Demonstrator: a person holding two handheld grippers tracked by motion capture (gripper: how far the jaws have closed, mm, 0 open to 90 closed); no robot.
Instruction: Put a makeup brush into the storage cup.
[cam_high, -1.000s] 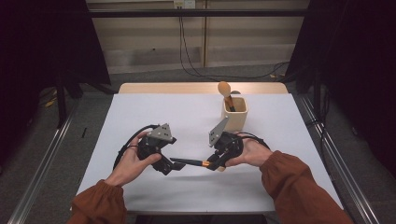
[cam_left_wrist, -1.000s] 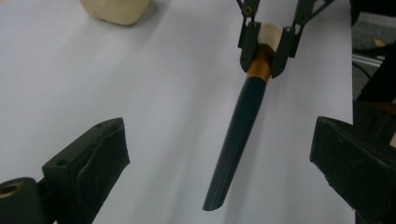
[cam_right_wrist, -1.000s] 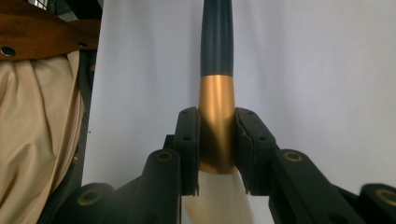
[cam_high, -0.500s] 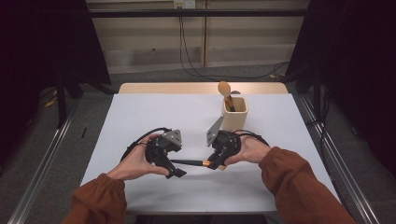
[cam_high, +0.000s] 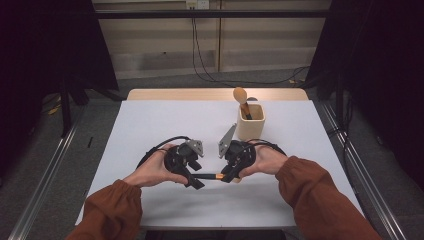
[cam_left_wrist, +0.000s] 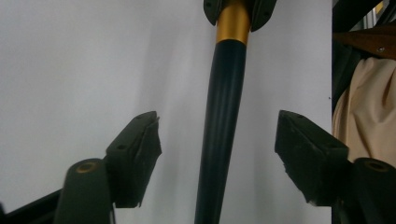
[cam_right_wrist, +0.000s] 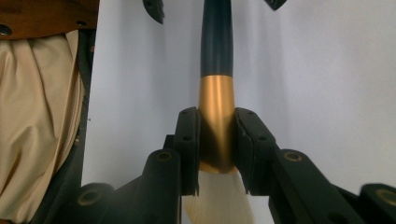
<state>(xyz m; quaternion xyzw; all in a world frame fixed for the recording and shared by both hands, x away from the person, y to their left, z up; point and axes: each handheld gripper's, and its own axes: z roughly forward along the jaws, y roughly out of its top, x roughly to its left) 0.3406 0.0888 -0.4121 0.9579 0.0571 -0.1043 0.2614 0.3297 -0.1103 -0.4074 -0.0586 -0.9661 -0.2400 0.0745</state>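
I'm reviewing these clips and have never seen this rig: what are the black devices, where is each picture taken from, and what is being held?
A person holds a hand-operated gripper in each hand; no robot arm is involved. The high view looks down on a white table. The other two pictures come from cameras riding on each gripper.

The right gripper is shut on the gold collar of a brush with a dark handle. The left gripper has just been closing; the handle lies between its fingers, not yet pinched.

A beige cup holding a wooden utensil stands behind.
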